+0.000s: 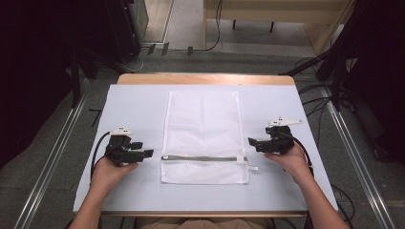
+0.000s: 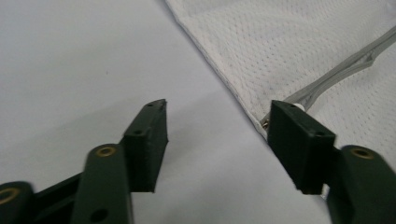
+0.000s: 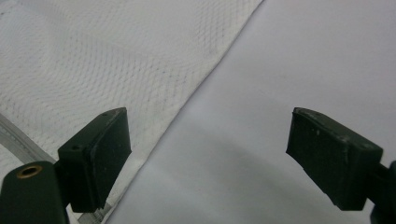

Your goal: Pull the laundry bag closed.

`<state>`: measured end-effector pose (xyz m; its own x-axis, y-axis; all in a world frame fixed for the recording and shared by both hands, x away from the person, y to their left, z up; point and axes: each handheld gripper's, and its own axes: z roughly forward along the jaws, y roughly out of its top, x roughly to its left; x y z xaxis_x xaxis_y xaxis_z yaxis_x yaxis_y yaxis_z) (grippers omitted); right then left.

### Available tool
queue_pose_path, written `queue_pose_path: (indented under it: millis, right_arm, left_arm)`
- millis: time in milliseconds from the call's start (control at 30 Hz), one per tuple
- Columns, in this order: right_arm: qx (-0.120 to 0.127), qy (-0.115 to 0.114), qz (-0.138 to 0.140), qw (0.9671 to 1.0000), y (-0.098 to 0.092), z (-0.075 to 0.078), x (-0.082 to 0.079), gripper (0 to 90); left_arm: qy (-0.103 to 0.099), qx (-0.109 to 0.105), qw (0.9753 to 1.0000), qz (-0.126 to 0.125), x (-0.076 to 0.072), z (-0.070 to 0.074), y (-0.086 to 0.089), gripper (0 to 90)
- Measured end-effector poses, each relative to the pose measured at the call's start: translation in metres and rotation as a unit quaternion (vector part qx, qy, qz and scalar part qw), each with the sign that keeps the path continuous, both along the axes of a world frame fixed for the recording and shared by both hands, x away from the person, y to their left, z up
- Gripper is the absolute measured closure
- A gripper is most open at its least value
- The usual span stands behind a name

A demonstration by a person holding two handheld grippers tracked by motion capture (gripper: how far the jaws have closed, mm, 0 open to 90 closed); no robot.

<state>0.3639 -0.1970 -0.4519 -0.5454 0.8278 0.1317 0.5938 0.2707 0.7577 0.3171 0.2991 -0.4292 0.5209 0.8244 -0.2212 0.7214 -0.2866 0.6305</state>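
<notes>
White mesh laundry bag [image 1: 204, 136] flat mid-tabletop [image 1: 133, 102], zip [image 1: 204, 158] closed near my edge; my left tool [image 1: 143, 153] and right tool [image 1: 253, 143] flank it, jaws apart, best pinching both zip ends evenly.

One white mesh bag [image 1: 204, 136] with one zipper [image 1: 204, 158], two tools, one table [image 1: 133, 102].

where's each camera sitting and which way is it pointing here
High view: fixed above the person's side, looking forward and down on the table; both forearms, left tongs and right tongs show.
Left gripper view: rides the left tongs, looking along its open jaws at the mesh bag edge and zipper.
Right gripper view: rides the right tongs, jaws open, facing the bag's other edge.
All share the mesh bag.
</notes>
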Motion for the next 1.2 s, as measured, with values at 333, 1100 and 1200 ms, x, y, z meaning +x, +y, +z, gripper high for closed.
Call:
queue_pose_path:
  millis: [333, 1100, 1200]
  right_arm:
    - [-0.008, 0.002, 0.003, 1.0, 0.002, 0.002, -0.006, 24.4]
    - [0.022, 0.021, 0.034, 0.999, 0.014, 0.014, -0.009, 47.4]
    - [0.037, 0.028, 0.037, 0.9982, 0.015, 0.016, -0.01, 50.3]
  left_arm:
    - [0.001, -0.012, 0.9998, -0.015, -0.001, 0.001, -0.002, 58.1]
    - [0.026, -0.055, 0.9981, -0.003, -0.001, 0.005, 0.004, 40.5]
    - [0.014, -0.049, 0.9986, -0.012, -0.003, 0.006, 0.0, 39.2]
